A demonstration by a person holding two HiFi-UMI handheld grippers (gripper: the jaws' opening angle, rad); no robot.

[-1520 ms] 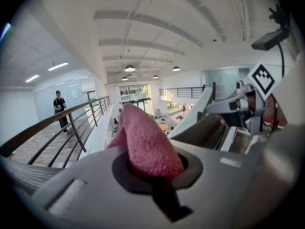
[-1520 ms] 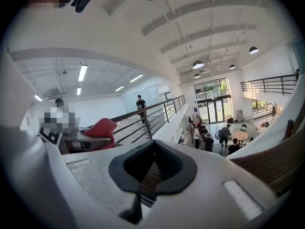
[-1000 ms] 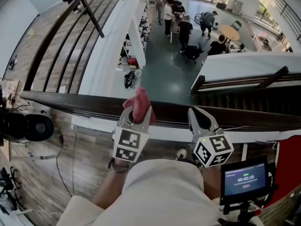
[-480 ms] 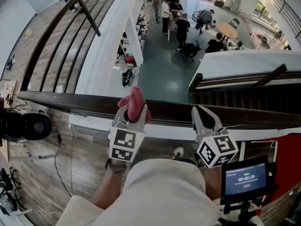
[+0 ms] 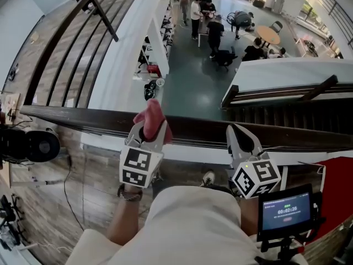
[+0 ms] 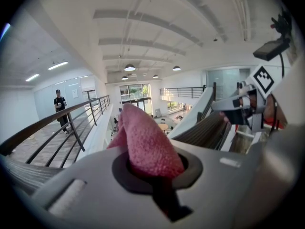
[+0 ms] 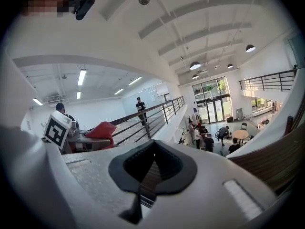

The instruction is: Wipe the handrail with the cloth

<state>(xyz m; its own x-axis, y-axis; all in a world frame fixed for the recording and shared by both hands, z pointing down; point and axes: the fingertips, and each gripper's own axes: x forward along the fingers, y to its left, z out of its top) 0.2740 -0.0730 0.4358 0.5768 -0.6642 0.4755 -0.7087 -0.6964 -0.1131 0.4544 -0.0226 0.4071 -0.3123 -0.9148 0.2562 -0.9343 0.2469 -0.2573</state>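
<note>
over the atrium floor (image 5: 190,87), dark handrail (image 5: 83,121)

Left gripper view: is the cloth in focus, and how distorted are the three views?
Left gripper view: pink cloth sharp enough to show its nap, dark fisheye corners. Right gripper view: same vignette, ceiling beams bowed. Head view: evenly lit, handrail slightly bowed by the lens.

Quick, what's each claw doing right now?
Left gripper: shut on the pink cloth.
Right gripper: shut, holding nothing.
</note>
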